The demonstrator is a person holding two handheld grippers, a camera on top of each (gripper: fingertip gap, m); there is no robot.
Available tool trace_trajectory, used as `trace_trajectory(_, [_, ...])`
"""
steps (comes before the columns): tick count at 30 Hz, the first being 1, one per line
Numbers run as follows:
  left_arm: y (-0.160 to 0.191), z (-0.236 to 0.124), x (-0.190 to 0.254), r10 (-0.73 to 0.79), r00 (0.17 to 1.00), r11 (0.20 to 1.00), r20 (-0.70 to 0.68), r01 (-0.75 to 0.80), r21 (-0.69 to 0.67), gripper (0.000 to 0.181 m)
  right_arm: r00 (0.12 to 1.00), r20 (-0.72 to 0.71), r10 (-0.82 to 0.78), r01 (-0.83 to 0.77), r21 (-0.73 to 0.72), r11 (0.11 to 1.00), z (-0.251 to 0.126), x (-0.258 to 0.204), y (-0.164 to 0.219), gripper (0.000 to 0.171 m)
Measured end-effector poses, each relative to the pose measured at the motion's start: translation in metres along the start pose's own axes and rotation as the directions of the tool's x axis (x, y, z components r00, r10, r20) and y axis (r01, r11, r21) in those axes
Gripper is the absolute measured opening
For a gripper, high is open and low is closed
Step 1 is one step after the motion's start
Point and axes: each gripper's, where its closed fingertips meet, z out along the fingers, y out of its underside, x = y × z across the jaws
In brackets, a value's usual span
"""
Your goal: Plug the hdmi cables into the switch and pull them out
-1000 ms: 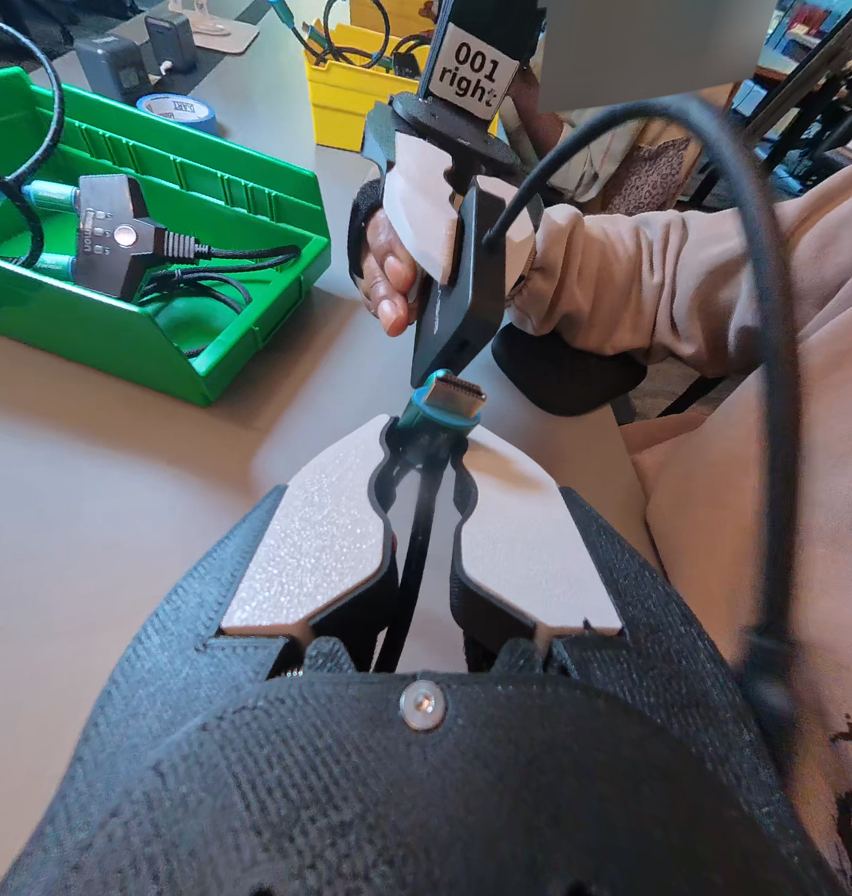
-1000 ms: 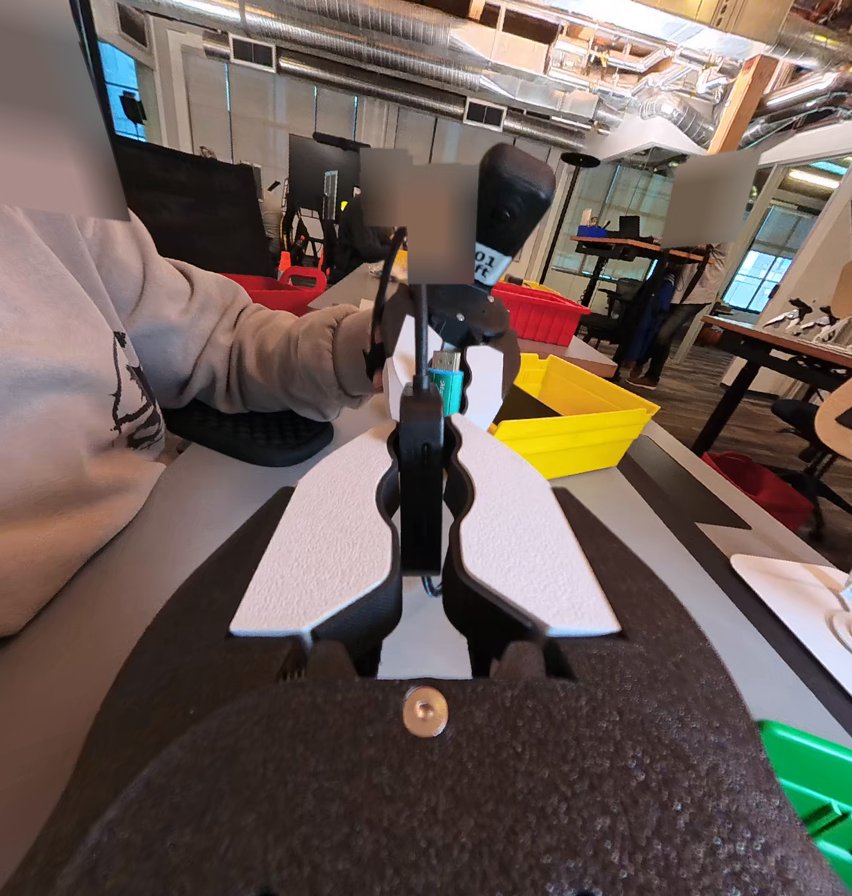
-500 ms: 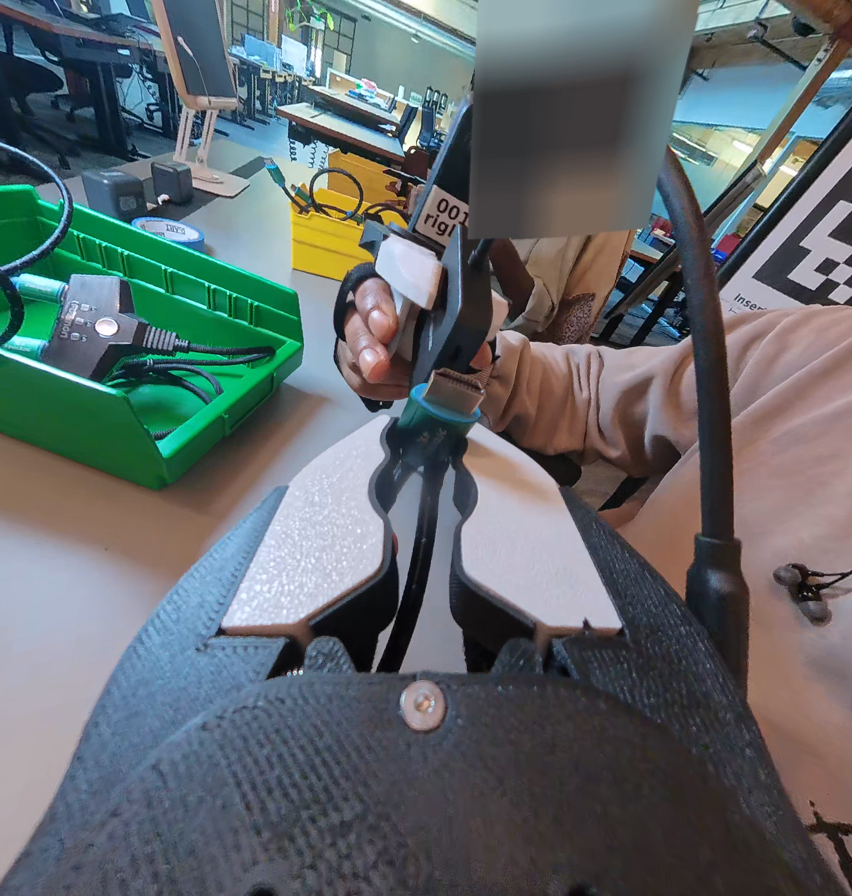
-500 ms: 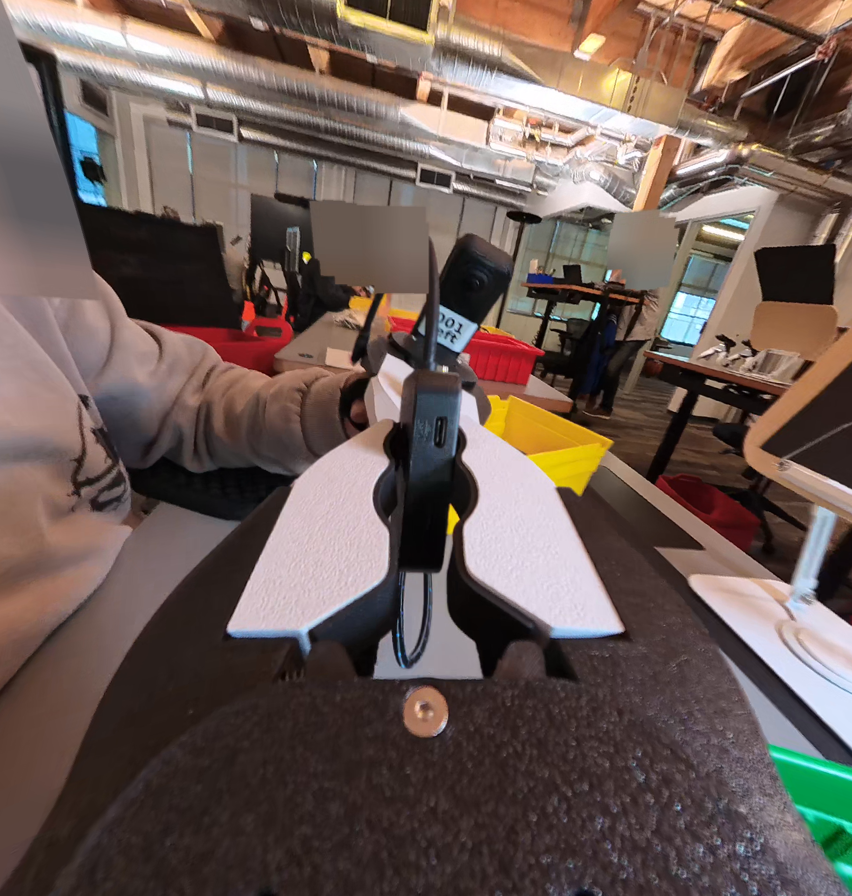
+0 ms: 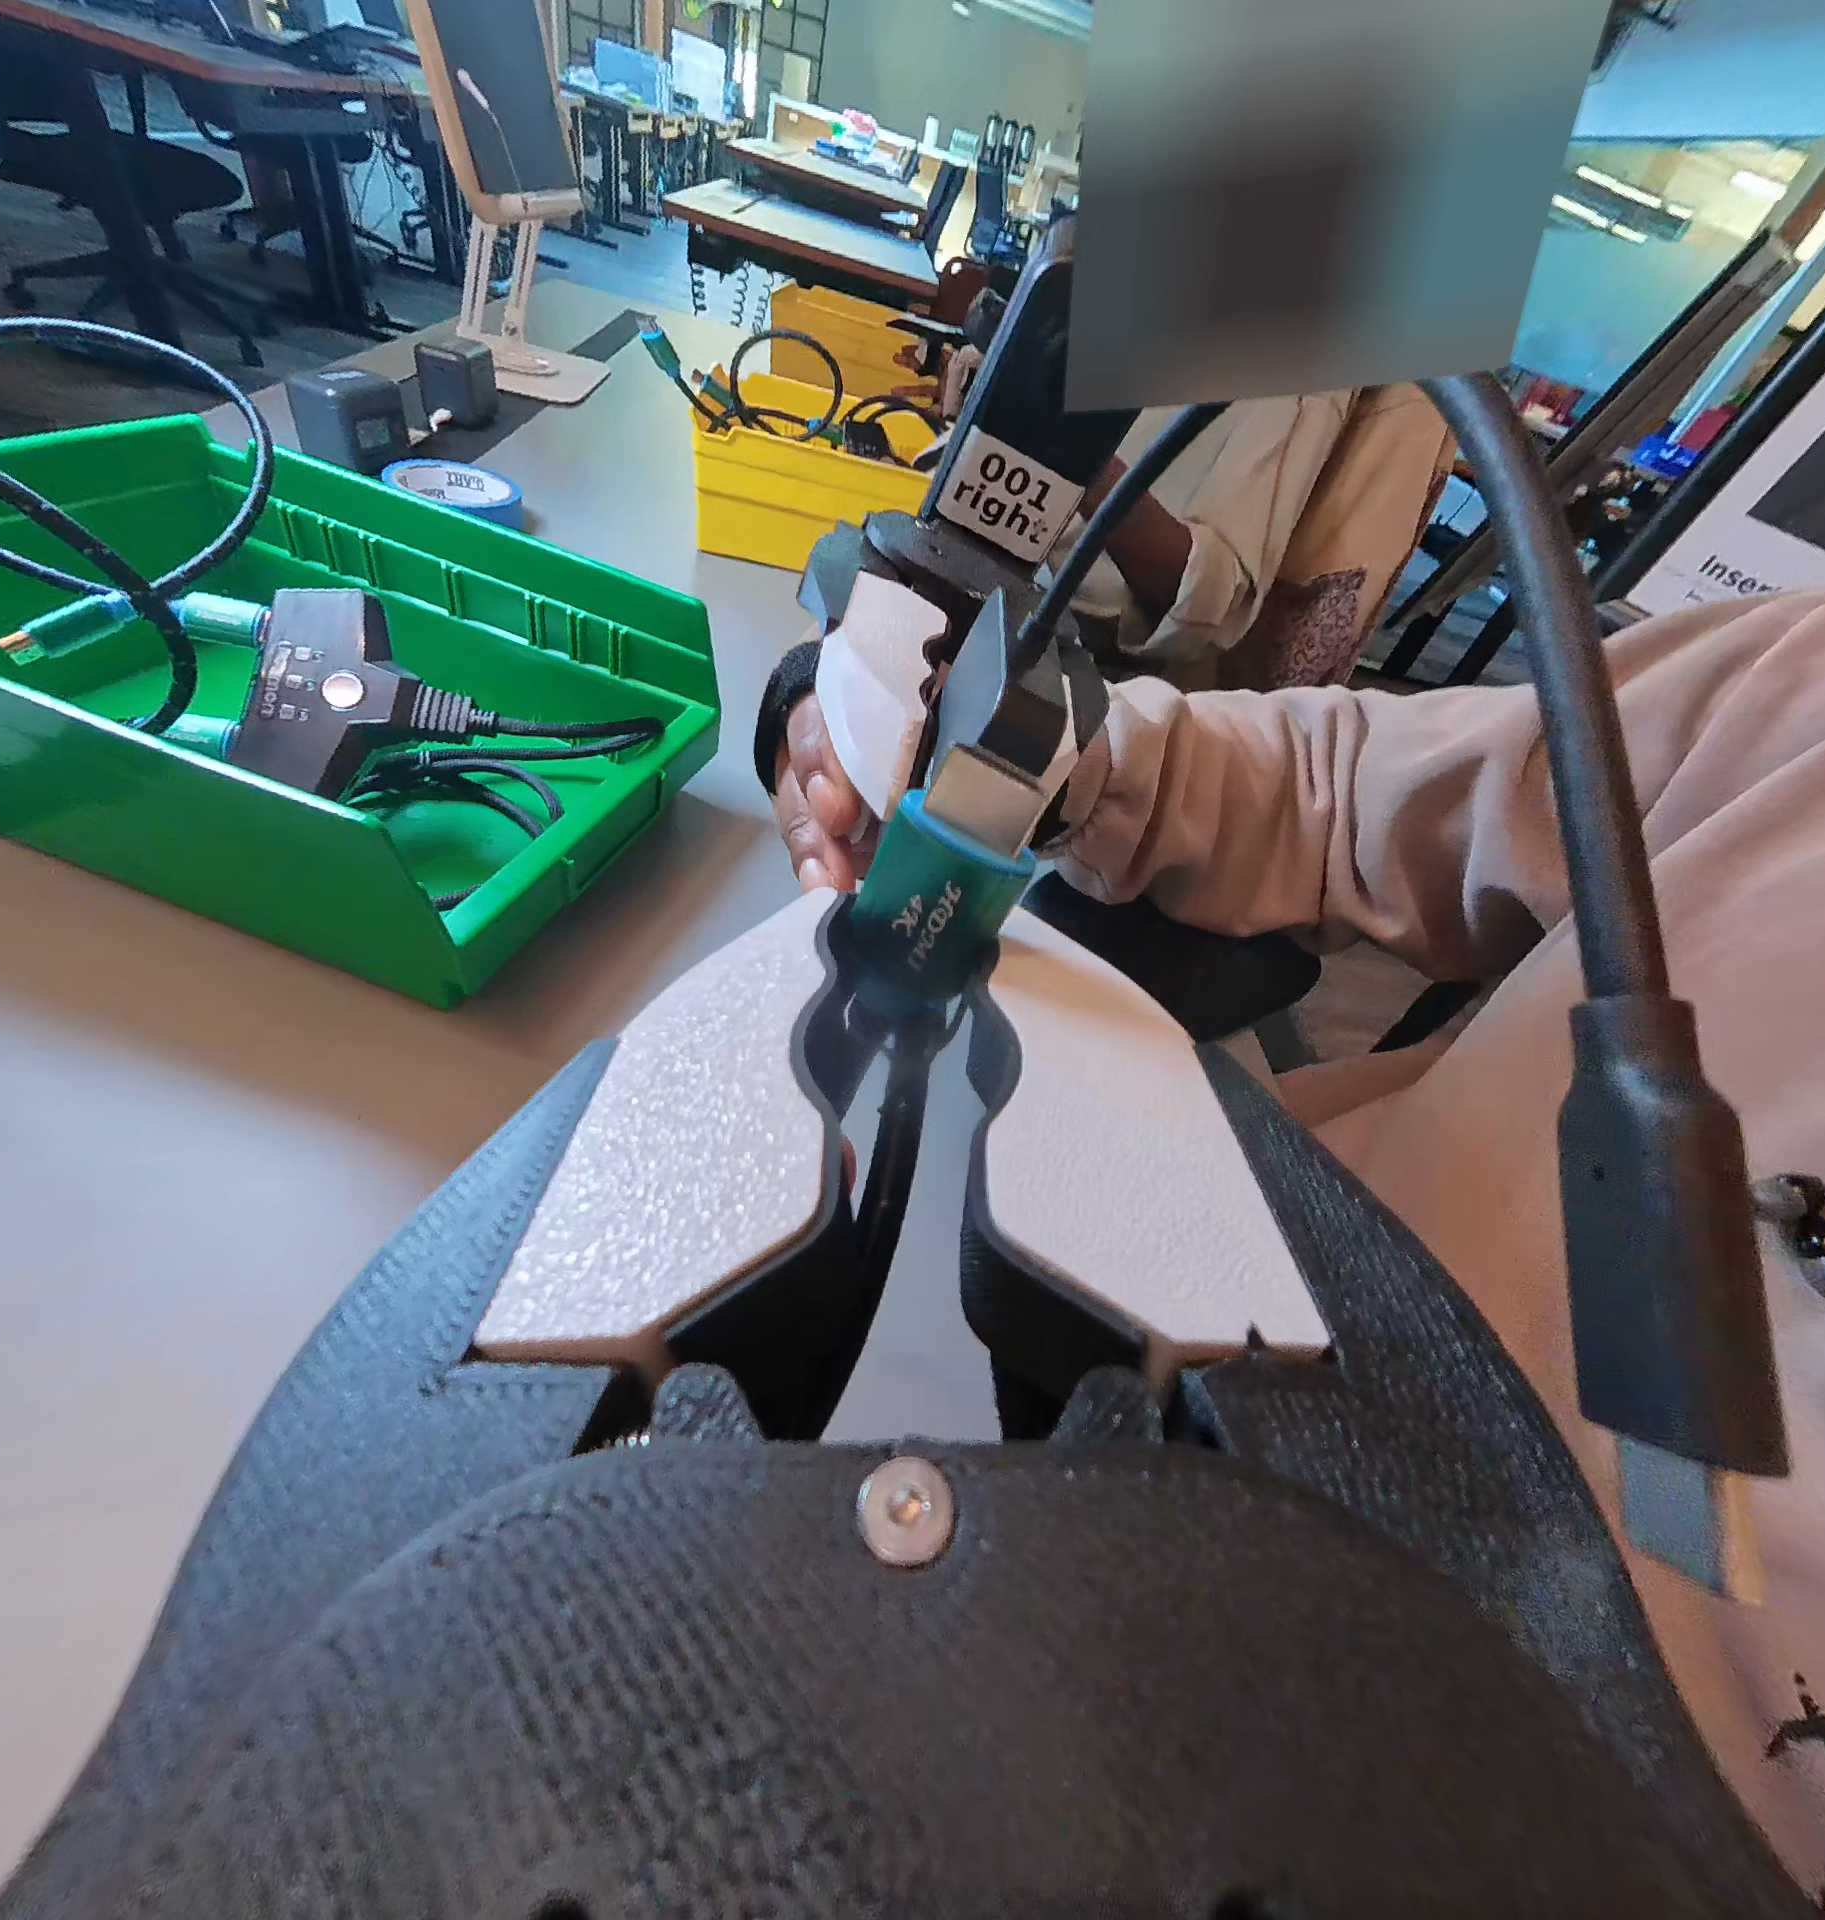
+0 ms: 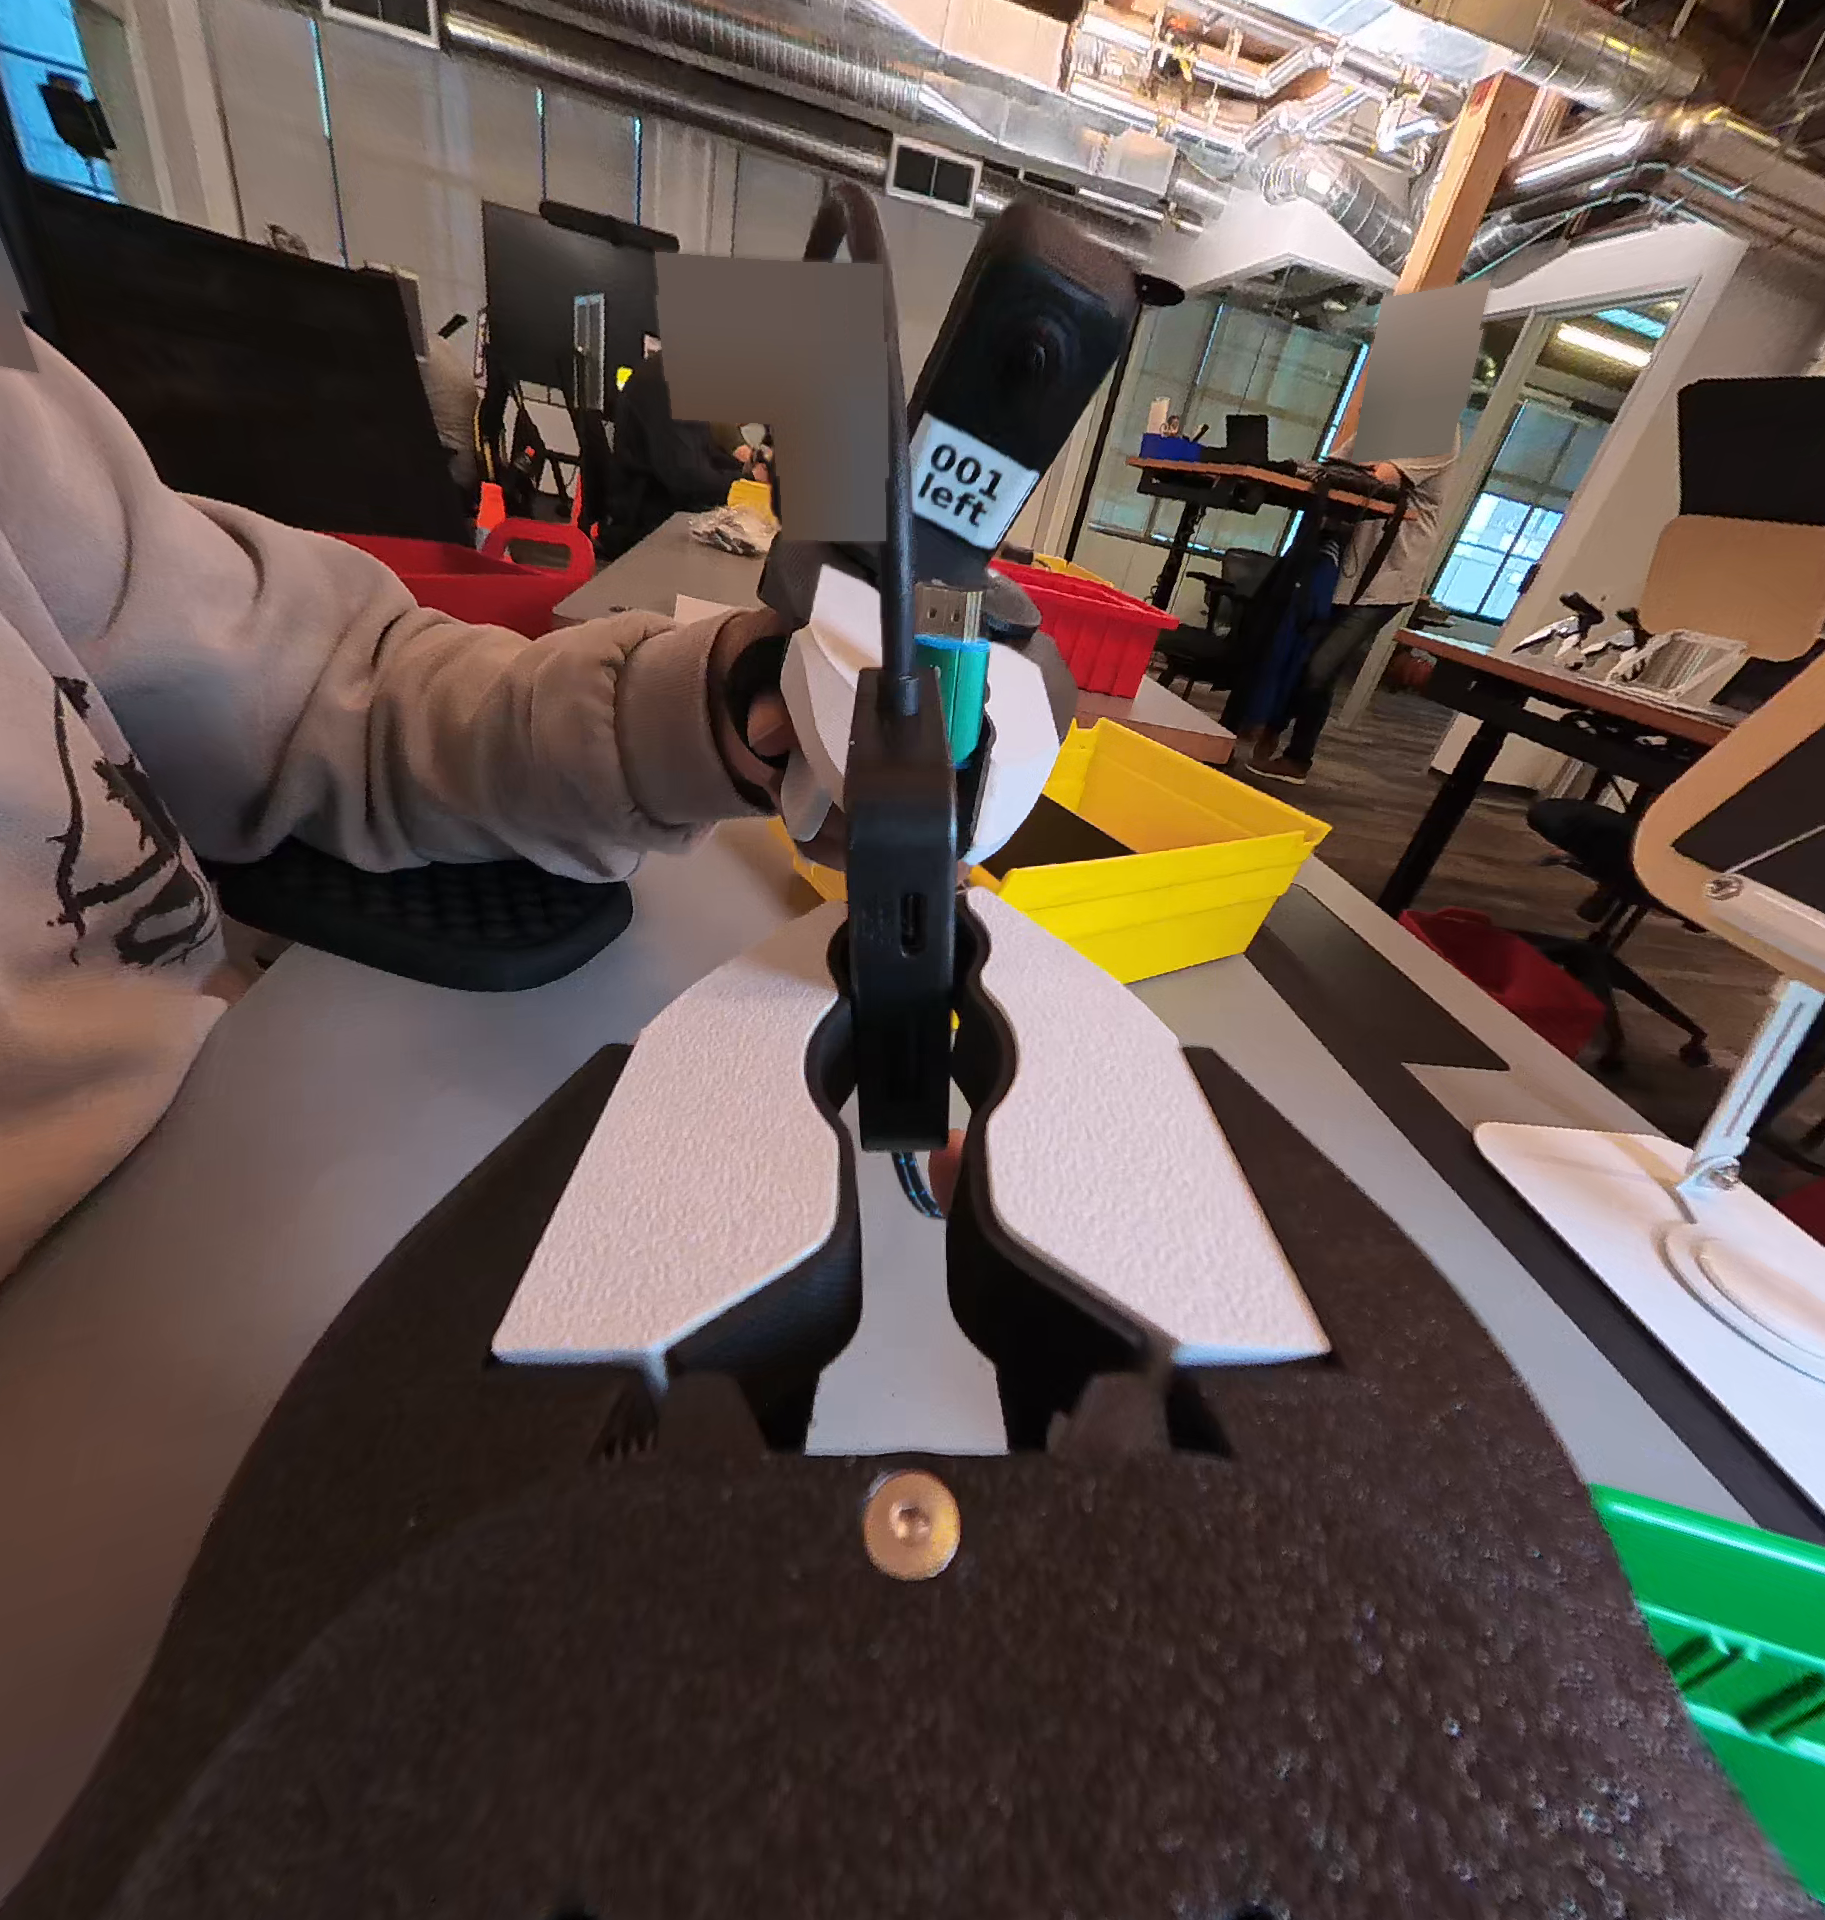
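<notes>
Evidently misalignment is the danger: the left gripper pinches the teal HDMI plug at frame centre, its metal tip beside the switch clamped in the right gripper. Pushed askew, the tip could jam or twist the switch loose.

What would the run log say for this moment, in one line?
left gripper: shut on teal HDMI plug | right gripper: shut on black switch | plug: at switch, not seated | both held above table

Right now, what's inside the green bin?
The green bin holds a black switch with teal-tipped plugs in it and loose black cables. What lies beneath them is hidden.
</notes>
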Motion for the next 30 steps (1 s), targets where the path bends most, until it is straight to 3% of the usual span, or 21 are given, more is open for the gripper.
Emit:
trace_trajectory(2, [0.003,-0.001,0.000,0.019,1.000,0.999,0.005,-0.019,-0.025,0.019,1.000,0.005,-0.014,0.014,-0.036,0.999,0.002,-0.002,0.005,0.013])
trace_trajectory(6, [0.017,-0.001,-0.009,0.132,0.988,0.980,0.084,-0.118,-0.158,0.020,0.985,-0.026,-0.168,0.155,-0.274,0.949,0.006,0.002,0.032,0.014])
trace_trajectory(11, [0.026,-0.005,-0.023,0.170,0.972,0.964,0.163,-0.130,-0.230,0.021,0.941,-0.084,-0.327,0.275,-0.372,0.887,0.004,0.008,0.028,0.017])
trace_trajectory(21, [0.033,-0.001,-0.030,0.435,0.850,0.847,0.297,-0.274,-0.457,0.022,0.836,-0.007,-0.549,0.418,-0.640,0.645,0.003,0.013,0.042,0.013])
trace_trajectory(24, [0.013,-0.004,-0.029,0.432,0.840,0.876,0.327,-0.305,-0.373,0.022,0.821,-0.051,-0.568,0.415,-0.631,0.656,0.001,0.022,0.023,0.014])
trace_trajectory(26, [-0.019,-0.015,-0.026,0.432,0.813,0.899,0.390,-0.359,-0.250,0.029,0.792,-0.074,-0.605,0.412,-0.666,0.621,-0.009,0.035,0.003,0.015])
trace_trajectory(27, [-0.041,-0.028,-0.026,0.436,0.779,0.899,0.451,-0.400,-0.179,0.039,0.774,-0.091,-0.627,0.403,-0.693,0.598,-0.019,0.045,-0.007,0.014])
trace_trajectory(30, [-0.094,-0.084,-0.017,0.381,0.700,0.865,0.604,-0.500,0.034,0.039,0.636,-0.264,-0.725,0.323,-0.762,0.561,-0.065,0.100,-0.044,0.014])
